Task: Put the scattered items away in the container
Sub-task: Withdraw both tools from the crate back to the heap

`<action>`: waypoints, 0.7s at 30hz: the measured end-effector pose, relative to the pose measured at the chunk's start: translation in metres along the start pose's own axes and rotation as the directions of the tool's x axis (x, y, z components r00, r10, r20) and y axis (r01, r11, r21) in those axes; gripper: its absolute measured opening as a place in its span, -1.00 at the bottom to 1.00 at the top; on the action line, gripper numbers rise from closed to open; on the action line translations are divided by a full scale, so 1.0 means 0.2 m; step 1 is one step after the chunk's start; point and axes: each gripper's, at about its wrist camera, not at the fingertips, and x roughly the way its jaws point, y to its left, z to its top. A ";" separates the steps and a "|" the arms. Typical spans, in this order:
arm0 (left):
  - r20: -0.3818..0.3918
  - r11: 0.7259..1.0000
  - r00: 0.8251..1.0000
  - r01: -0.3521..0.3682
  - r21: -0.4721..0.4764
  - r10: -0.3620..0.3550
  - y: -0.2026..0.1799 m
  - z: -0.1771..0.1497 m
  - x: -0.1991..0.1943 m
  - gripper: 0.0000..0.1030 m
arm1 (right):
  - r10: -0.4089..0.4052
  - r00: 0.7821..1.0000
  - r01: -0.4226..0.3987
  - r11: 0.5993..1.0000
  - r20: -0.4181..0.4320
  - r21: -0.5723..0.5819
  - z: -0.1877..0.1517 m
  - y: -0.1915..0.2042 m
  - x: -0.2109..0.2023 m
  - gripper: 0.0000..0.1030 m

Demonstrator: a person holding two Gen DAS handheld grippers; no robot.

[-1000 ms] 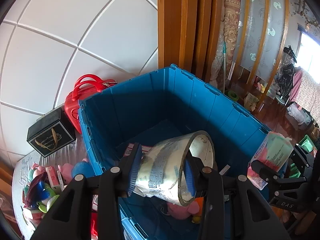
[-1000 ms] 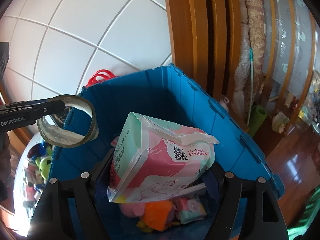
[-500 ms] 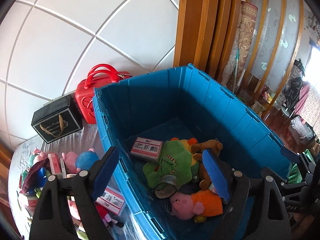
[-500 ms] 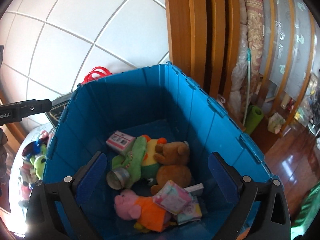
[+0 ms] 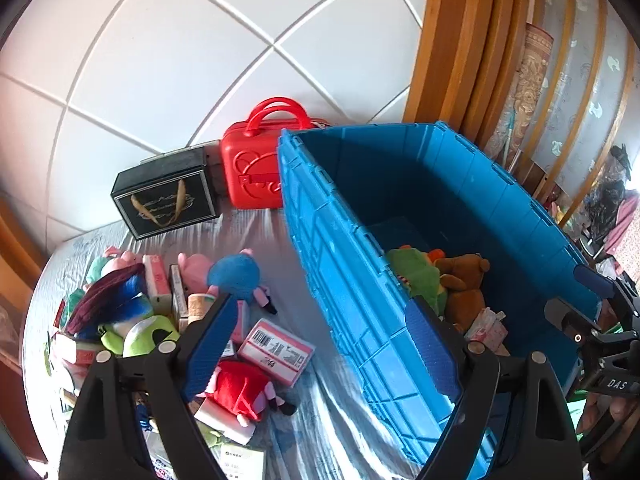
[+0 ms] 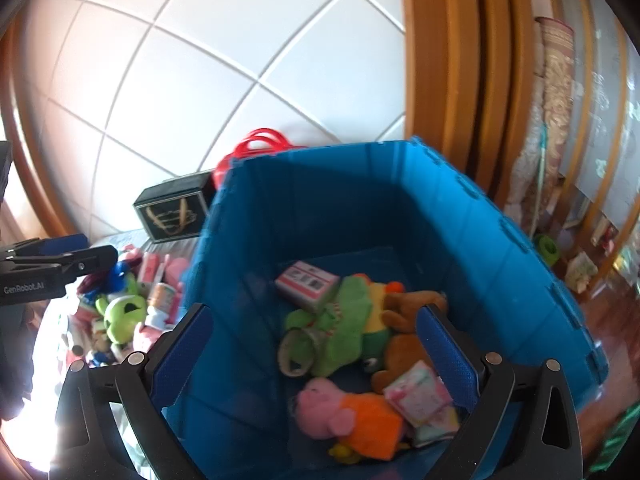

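The blue bin (image 5: 360, 280) stands on the table's right side. It holds a green plush (image 6: 340, 336), a brown bear (image 6: 404, 344), a tape roll (image 6: 294, 354), a pink pig toy (image 6: 344, 412), a pastel tissue pack (image 6: 418, 398) and a small box (image 6: 306, 282). My left gripper (image 5: 320, 332) is open and empty, straddling the bin's left wall above the scattered pile. That pile includes a barcode box (image 5: 276, 350), a red-dressed plush (image 5: 240, 390) and a blue plush (image 5: 234, 276). My right gripper (image 6: 316, 332) hangs open and empty over the bin's inside.
A red carry case (image 5: 256, 172) and a black gift box (image 5: 166, 200) stand against the white tiled wall behind the pile. A silvery sheet (image 5: 296, 240) covers the table. Wooden door frames and floor clutter lie to the right of the bin.
Both grippers opened: the tape roll left my left gripper and the tissue pack left my right, and both now lie in the bin. My left gripper swung left toward the pile.
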 end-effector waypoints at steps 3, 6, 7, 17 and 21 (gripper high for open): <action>-0.001 0.999 1.000 -0.027 -0.043 0.027 0.18 -0.07 -0.04 0.66 | 0.034 0.999 -0.034 0.999 0.004 -0.037 0.00 0.17 0.00 1.00; -0.009 0.994 0.998 -0.060 -0.091 0.060 0.39 -0.15 -0.08 0.66 | 0.063 0.998 -0.064 0.996 -0.005 -0.063 0.00 0.34 0.02 1.00; -0.013 0.992 0.997 -0.073 -0.107 0.072 0.47 -0.19 -0.09 0.66 | 0.072 0.997 -0.072 0.995 -0.008 -0.073 -0.01 0.39 0.03 1.00; -0.122 0.931 0.970 -0.236 -0.280 0.209 1.22 -0.62 -0.12 0.66 | 0.168 0.984 -0.176 0.969 -0.063 -0.174 -0.10 1.02 0.16 1.00; -0.166 0.907 0.955 -0.286 -0.309 0.245 1.45 -0.79 -0.15 0.66 | 0.199 0.977 -0.211 0.959 -0.079 -0.191 -0.17 1.23 0.22 1.00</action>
